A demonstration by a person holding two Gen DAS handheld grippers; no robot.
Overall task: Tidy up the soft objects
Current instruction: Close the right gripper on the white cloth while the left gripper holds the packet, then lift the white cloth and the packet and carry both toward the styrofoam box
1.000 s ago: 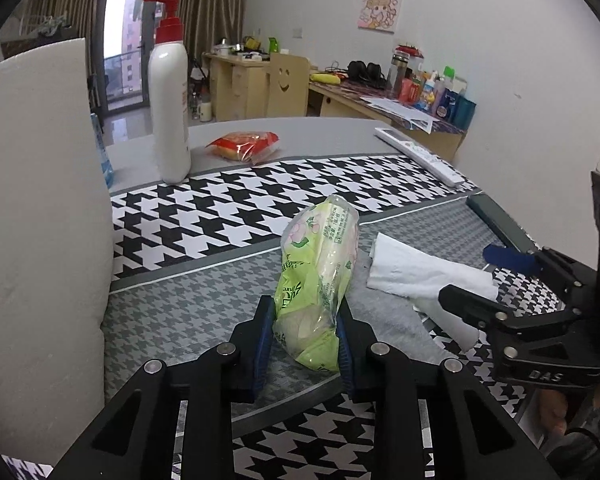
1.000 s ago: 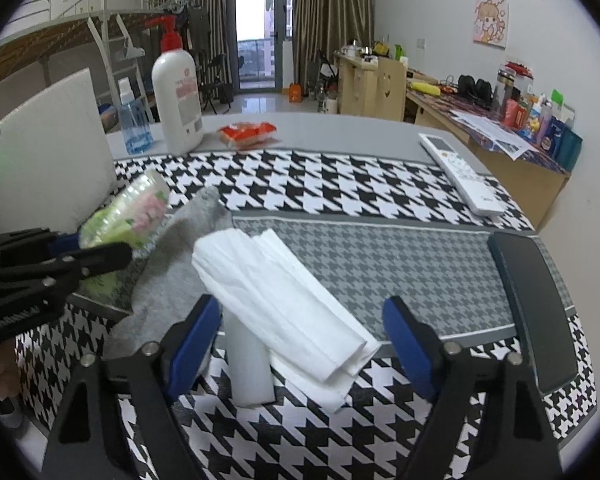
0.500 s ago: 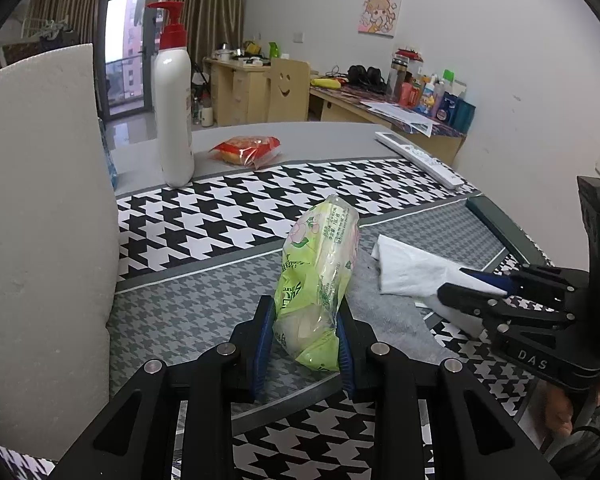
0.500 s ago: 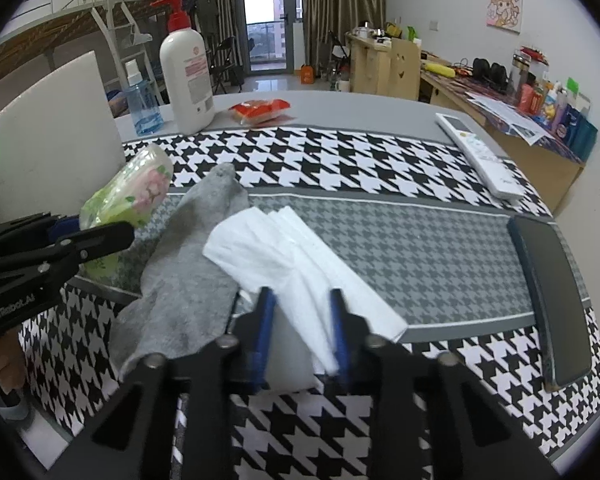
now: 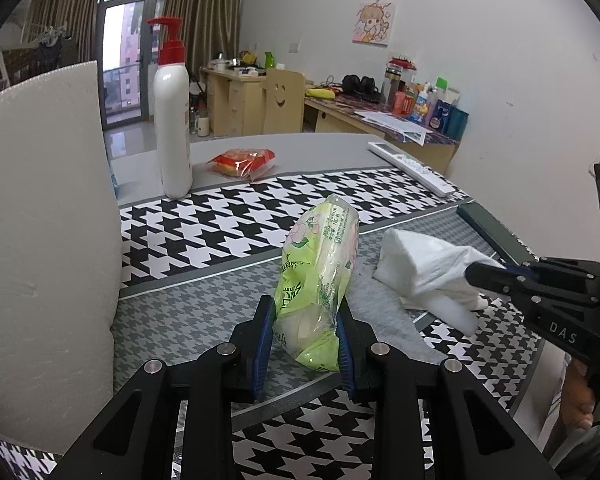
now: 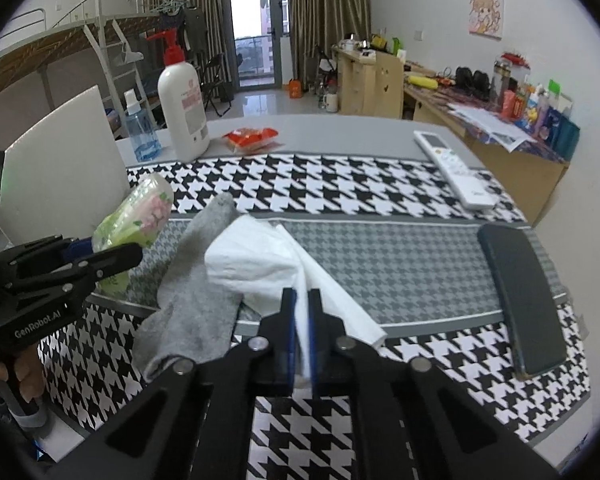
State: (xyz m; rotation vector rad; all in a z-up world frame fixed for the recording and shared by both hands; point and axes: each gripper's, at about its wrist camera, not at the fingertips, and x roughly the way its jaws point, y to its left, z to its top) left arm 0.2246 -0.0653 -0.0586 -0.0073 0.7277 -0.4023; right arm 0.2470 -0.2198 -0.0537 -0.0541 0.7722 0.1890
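Observation:
My left gripper [image 5: 305, 316] is shut on a green plastic tissue pack [image 5: 320, 276], holding it upright just above the houndstooth mat; it also shows in the right wrist view [image 6: 134, 216]. My right gripper [image 6: 302, 320] is shut on a white folded tissue stack [image 6: 260, 256], lifting its near end; the stack also shows in the left wrist view [image 5: 424, 260]. A grey sock [image 6: 196, 280] lies flat between the two, partly under the tissue.
A white foam board [image 5: 40, 240] stands at the left. A pump lotion bottle [image 6: 183, 100], a blue spray bottle [image 6: 140, 128], a red snack packet [image 6: 252, 138], a white remote [image 6: 456, 168] and a dark phone [image 6: 520, 292] lie on the table.
My right gripper closed from wide open onto the white tissue stack and raised its near end. My left gripper kept its hold on the green pack.

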